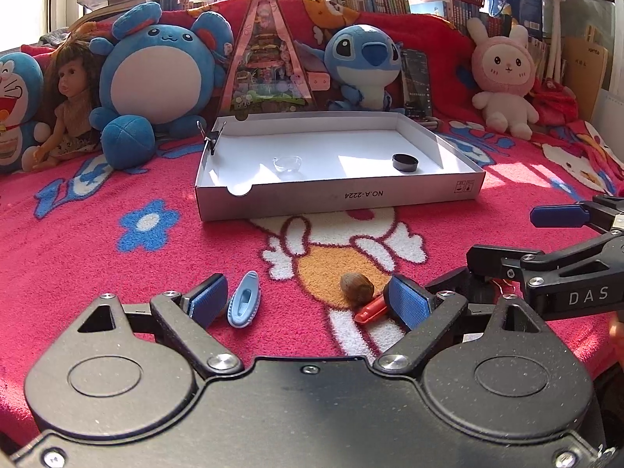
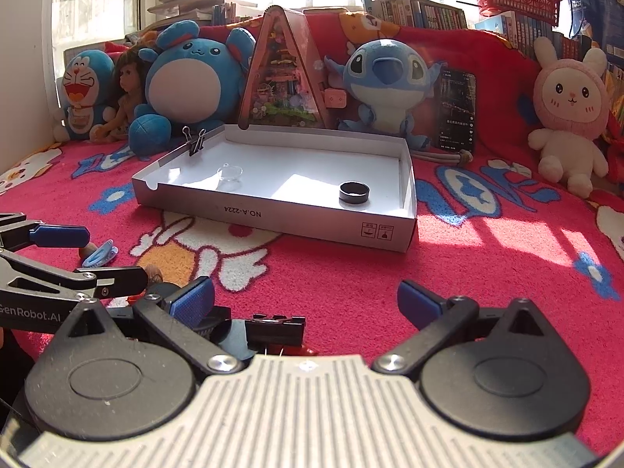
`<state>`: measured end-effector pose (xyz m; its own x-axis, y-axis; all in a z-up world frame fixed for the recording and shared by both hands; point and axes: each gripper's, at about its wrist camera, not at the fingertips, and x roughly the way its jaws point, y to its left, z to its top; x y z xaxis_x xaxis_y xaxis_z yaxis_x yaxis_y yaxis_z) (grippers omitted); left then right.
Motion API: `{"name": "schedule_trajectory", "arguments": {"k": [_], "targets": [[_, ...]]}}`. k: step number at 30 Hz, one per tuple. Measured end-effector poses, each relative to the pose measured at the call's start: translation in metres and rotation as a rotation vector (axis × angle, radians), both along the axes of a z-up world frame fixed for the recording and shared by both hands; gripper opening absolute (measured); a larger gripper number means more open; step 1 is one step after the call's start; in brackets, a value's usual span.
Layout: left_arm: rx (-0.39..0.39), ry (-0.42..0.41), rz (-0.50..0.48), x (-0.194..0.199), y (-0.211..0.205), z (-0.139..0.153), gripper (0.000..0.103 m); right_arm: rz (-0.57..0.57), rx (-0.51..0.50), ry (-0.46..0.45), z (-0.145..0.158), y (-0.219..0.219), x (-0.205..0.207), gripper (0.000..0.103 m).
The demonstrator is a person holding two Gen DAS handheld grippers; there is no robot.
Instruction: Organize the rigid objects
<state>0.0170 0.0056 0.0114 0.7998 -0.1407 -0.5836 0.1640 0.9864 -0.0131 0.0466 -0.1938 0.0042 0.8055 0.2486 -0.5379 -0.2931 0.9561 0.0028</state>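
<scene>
Surface: red fleece blanket [image 1: 117, 265] with cartoon print, sunlit. Plush toys [image 1: 160, 78] and bookshelves [image 2: 429, 11] behind. White box [image 1: 335, 195] sits mid-blanket, holding a glass dish [image 1: 287, 164] and black ring [image 1: 405, 162]. Blue clip [image 1: 243, 299] lies near the left gripper [image 1: 308, 298], long axis pointing away toward the box. Nut [image 1: 357, 288] and orange piece [image 1: 370, 311] lie between its wide-open, empty fingers. Right gripper [image 2: 308, 300] is wide open, empty, over a black binder clip [image 2: 277, 329].
</scene>
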Motion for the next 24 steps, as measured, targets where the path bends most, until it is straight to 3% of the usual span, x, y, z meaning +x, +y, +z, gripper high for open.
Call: {"name": "schedule_trajectory", "arguments": {"k": [10,16,19,24], "targets": [[-0.014,0.037,-0.047,-0.014,0.007,0.001,0.087,0.02,-0.039,0.012,-0.007,0.003,-0.014,0.103],[-0.054,0.074,-0.067,-0.018,0.009,0.0,0.072,0.035,-0.056,0.019,-0.008,0.004,-0.022,0.097],[-0.063,0.076,-0.071,-0.02,0.008,0.001,0.055,0.044,-0.047,0.017,-0.008,0.004,-0.026,0.088],[-0.076,0.076,-0.111,-0.023,0.003,0.004,0.032,0.048,-0.01,0.021,-0.004,0.005,-0.034,0.045]]}}
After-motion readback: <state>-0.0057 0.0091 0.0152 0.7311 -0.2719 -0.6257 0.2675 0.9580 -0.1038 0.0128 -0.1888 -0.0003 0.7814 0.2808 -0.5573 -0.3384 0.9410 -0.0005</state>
